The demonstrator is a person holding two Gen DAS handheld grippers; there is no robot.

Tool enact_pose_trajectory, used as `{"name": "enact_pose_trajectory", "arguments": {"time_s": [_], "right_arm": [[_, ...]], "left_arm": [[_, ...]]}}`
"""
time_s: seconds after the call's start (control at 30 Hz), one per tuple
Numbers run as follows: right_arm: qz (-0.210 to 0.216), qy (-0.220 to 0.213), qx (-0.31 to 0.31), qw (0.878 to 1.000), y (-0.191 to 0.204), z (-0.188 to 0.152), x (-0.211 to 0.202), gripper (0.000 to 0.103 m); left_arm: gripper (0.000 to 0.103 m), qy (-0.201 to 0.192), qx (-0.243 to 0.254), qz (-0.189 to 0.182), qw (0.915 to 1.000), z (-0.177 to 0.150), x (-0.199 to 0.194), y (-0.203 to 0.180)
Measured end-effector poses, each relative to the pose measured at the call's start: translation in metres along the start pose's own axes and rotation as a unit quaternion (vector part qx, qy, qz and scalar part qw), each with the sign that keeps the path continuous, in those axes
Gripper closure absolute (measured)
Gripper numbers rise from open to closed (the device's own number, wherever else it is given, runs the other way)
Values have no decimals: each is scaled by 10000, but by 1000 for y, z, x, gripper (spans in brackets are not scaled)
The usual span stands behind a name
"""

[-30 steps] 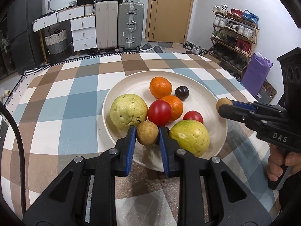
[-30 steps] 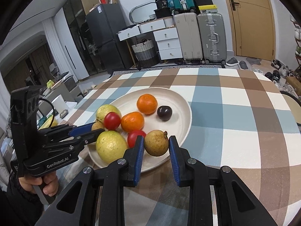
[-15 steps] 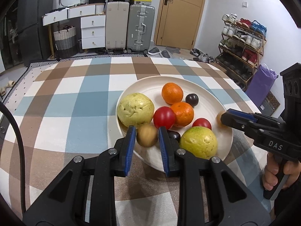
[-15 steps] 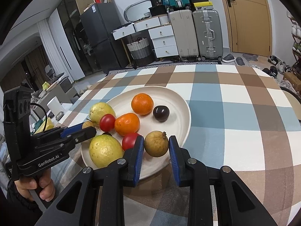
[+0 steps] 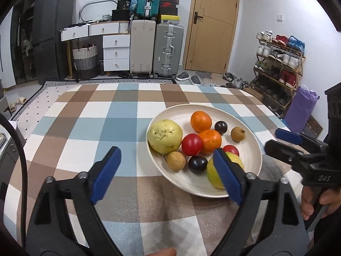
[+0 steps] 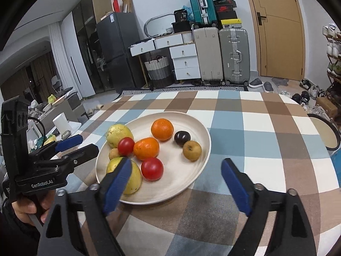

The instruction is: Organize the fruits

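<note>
A cream plate (image 5: 254, 149) (image 6: 196, 177) on the checked tablecloth holds several fruits: two green guavas (image 5: 165, 135), two oranges (image 5: 200, 121), two red tomatoes (image 5: 191, 144), two dark plums (image 5: 197, 164) and two small brown fruits (image 5: 175, 161) (image 6: 192, 150). My left gripper (image 5: 168, 170) is open and empty, just short of the plate's near left rim. My right gripper (image 6: 175, 183) is open and empty, over the plate's near right rim. Each gripper shows in the other's view (image 5: 283, 140) (image 6: 74, 144).
The checked table (image 5: 102, 128) stretches left and far of the plate. A white cup (image 6: 61, 122) and clutter stand off the table's left side. Suitcases (image 5: 155, 49), drawers and a shoe rack (image 5: 279, 64) are in the room behind.
Both grippers opened and drew back from the plate. The two brown fruits they held now lie on the plate, one at the near left, one at the right.
</note>
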State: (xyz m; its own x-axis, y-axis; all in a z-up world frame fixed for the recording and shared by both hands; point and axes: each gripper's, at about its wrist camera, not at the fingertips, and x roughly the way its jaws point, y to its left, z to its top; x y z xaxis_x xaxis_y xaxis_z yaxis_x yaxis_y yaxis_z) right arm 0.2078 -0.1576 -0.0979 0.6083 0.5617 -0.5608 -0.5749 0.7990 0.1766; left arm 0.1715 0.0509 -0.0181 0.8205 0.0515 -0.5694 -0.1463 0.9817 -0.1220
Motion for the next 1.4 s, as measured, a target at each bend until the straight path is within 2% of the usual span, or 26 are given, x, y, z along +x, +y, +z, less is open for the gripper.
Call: {"name": "enact_pose_trajectory", "arguments": {"time_s": [0.03, 0.07, 0.67, 1.4], "right_arm": [[1, -18, 3, 10000, 0, -1, -2, 3], [6, -24, 5, 10000, 0, -1, -3, 2], [61, -609, -501, 9969, 20, -14, -37, 0], [85, -587, -466, 9972, 20, -15, -40, 0]], "left_arm": [[2, -1, -9, 11, 10000, 0, -1, 1], [1, -44, -23, 9, 10000, -1, -4, 1], [1, -414, 60, 82, 9991, -14, -33, -1], [1, -459, 204, 25, 9987, -13, -38, -10]]}}
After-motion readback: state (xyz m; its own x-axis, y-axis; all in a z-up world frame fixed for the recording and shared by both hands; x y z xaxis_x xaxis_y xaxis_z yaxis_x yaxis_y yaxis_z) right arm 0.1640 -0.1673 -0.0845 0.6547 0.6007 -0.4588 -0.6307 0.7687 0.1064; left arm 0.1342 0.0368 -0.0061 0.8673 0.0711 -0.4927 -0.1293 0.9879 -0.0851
